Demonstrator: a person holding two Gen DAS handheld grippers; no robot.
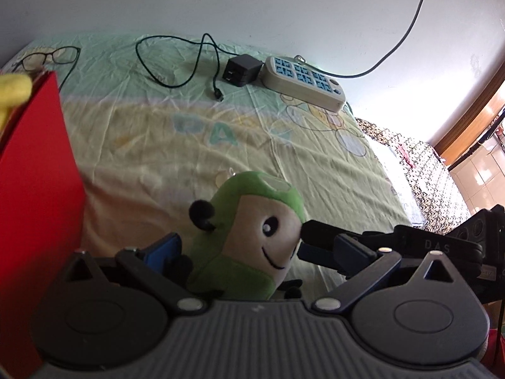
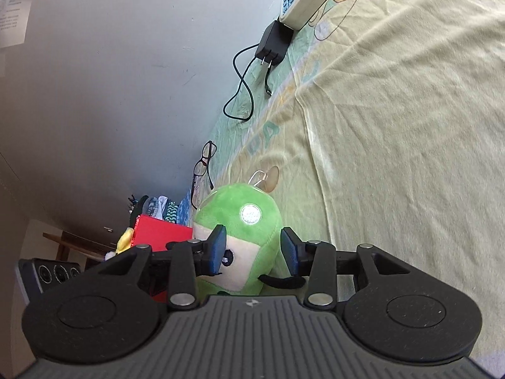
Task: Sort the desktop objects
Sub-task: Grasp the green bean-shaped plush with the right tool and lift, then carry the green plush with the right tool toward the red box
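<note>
A green plush toy (image 1: 249, 237) with a beige face lies on the yellow-green sheet (image 1: 142, 145). My left gripper (image 1: 236, 246) has its jaws wide on either side of the toy's body, not pressing it. My right gripper (image 2: 254, 251) is closed onto the toy's head (image 2: 243, 221) from the other side; its fingers (image 1: 318, 237) show at the toy's face in the left wrist view. A red box (image 1: 31, 208) stands at the left, with a yellow plush (image 1: 12, 90) in it.
Black glasses (image 1: 50, 58), a black charger (image 1: 243, 69) with its cable (image 1: 176, 60), and a beige power strip (image 1: 303, 79) lie near the white wall. The red box (image 2: 161, 232) and glasses (image 2: 203, 161) also show in the right wrist view.
</note>
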